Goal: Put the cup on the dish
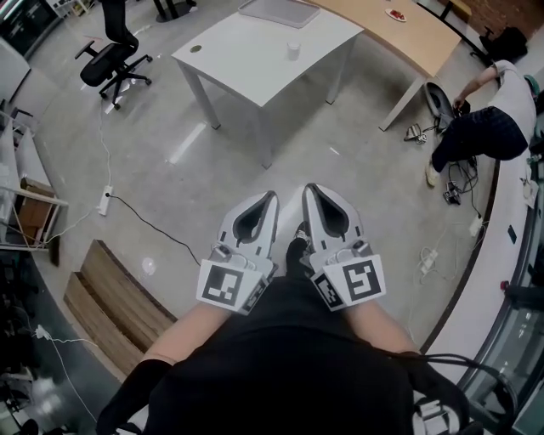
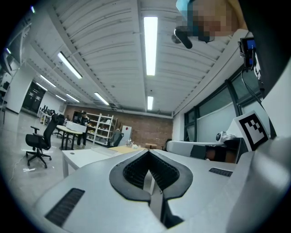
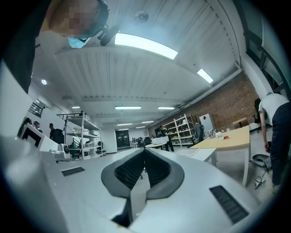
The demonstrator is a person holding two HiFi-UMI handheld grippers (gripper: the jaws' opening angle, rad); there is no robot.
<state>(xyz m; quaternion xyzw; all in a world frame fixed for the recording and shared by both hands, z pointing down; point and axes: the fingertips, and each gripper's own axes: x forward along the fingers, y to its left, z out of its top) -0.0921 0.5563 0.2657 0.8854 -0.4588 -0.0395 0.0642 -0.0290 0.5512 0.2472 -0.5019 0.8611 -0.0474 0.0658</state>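
Observation:
A small pale cup [image 1: 293, 50] stands on a white table [image 1: 246, 59] far ahead of me. Further back, a small dish with something red on it [image 1: 395, 14] sits on a wooden table [image 1: 408, 34]; the dish [image 3: 226, 137] also shows small in the right gripper view. My left gripper [image 1: 272, 196] and right gripper [image 1: 309, 189] are held side by side close to my body, above the concrete floor and well short of both tables. Both are shut with nothing between the jaws, as the left gripper view [image 2: 148, 152] and the right gripper view [image 3: 144, 149] confirm.
A flat grey tray [image 1: 280, 10] lies on the white table. A black office chair [image 1: 110, 59] stands at the far left. A person [image 1: 484, 127] crouches at the right among cables. A power strip [image 1: 105, 200] and a wooden platform [image 1: 110, 297] are on the floor at the left.

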